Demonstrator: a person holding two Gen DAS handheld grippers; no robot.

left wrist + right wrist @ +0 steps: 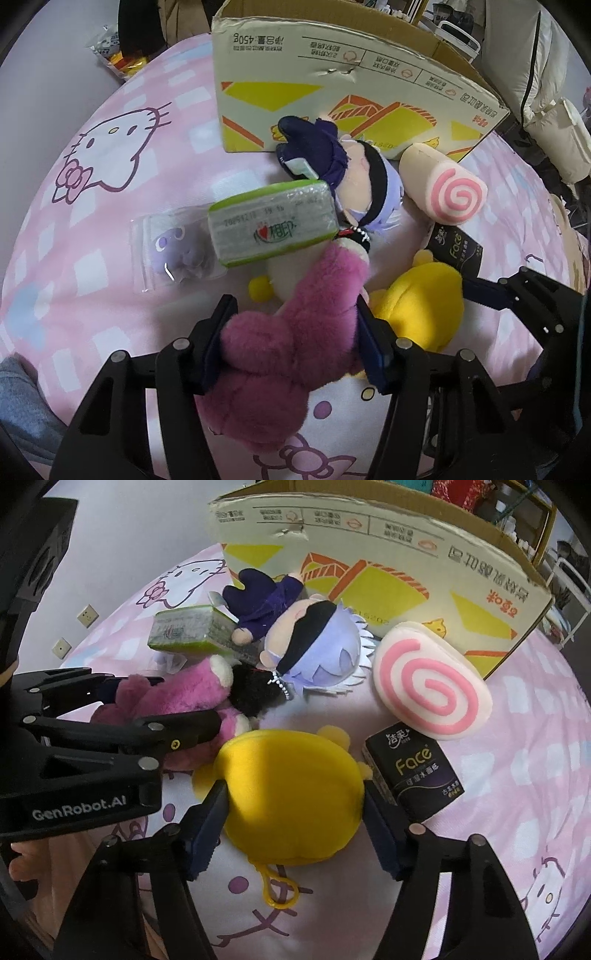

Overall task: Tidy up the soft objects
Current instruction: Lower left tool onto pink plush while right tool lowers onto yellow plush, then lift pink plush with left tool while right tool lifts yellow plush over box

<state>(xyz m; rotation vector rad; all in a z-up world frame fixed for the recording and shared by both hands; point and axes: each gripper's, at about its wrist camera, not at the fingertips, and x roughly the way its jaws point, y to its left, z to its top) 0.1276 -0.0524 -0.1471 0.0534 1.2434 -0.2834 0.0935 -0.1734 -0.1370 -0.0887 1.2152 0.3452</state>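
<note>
My left gripper [295, 332] is shut on a pink plush bear [295, 332], which lies on the pink bedspread. It also shows in the right wrist view [173, 698], with the left gripper [159, 701] around it. My right gripper [295, 805] is shut on a yellow plush pouch [291, 794], also seen in the left wrist view [417, 306]. A purple-haired doll [306, 650], a pink swirl roll plush [432, 679], a green tissue pack [273, 221], a black tissue pack [413, 775] and a bagged purple plush [181, 251] lie around them.
An open cardboard box [354, 88] stands at the back of the bed, just behind the toys. A snack packet [114, 55] lies at the far left on a grey surface. White bedding [554, 122] is piled at the right.
</note>
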